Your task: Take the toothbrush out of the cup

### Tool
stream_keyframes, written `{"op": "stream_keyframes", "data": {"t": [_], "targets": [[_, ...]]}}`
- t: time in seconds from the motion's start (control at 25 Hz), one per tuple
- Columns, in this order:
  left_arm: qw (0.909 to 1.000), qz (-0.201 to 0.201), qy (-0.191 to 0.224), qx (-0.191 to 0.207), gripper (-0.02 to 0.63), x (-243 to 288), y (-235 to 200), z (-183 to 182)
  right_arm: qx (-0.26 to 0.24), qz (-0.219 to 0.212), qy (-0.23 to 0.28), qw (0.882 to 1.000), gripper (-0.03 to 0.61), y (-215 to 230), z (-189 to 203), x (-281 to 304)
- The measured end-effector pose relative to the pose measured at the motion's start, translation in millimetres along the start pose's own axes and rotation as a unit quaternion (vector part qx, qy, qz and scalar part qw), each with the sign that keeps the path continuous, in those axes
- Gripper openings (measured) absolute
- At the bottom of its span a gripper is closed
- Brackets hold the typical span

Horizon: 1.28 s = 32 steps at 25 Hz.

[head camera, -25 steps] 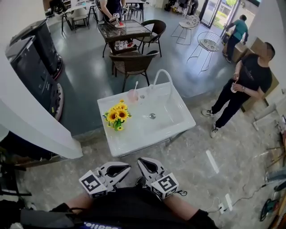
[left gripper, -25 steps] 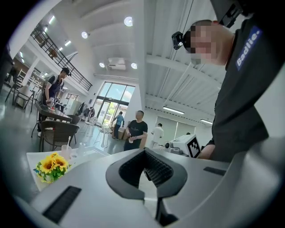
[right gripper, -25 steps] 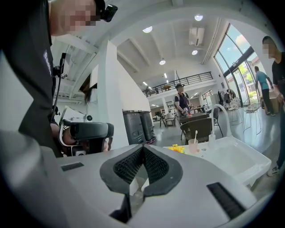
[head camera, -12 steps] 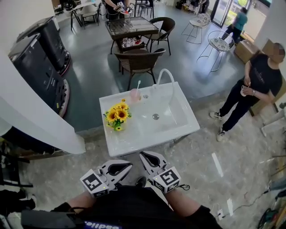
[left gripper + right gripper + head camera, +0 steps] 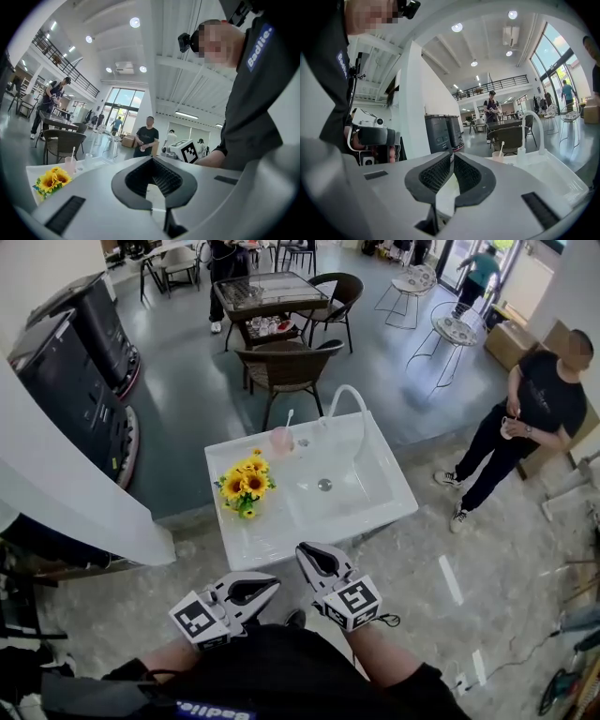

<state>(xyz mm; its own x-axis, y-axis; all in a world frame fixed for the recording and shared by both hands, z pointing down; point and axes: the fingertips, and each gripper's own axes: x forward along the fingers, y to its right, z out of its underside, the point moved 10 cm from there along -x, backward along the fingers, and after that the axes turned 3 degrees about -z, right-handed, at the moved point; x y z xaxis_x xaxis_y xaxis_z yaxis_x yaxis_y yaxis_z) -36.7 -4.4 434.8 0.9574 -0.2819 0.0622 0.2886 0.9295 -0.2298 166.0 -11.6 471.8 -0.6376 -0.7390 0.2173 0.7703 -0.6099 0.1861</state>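
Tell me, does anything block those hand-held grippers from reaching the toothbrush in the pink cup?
The yellow sunflower bunch sits near the left hand-held gripper's line to the white toothbrush in the pink plastic cup. The right hand-held gripper faces only bare white sink.

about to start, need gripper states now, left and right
left gripper: closed, holding nothing
right gripper: closed, holding nothing
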Motion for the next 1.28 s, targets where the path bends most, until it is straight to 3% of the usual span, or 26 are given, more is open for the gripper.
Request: {"op": "stream_keyframes", "data": {"t": [0.32, 0.76, 1.28], "targets": [[0.9999, 0.011, -0.010, -0.007, 0.000, -13, -30, -2, -0.019, 0.014, -0.004, 1.000, 0.014, 16, -2, 37], [0.9999, 0.007, -0.013, -0.003, 0.000, -22, -69, -7, 0.005, 0.033, -0.032, 0.999, 0.067, 51, -1, 85], [0.9991, 0.024, -0.001, -0.035, 0.000, -30, -96, 11, 0.047, 0.053, -0.061, 0.996, 0.118, 106, 10, 143]]}}
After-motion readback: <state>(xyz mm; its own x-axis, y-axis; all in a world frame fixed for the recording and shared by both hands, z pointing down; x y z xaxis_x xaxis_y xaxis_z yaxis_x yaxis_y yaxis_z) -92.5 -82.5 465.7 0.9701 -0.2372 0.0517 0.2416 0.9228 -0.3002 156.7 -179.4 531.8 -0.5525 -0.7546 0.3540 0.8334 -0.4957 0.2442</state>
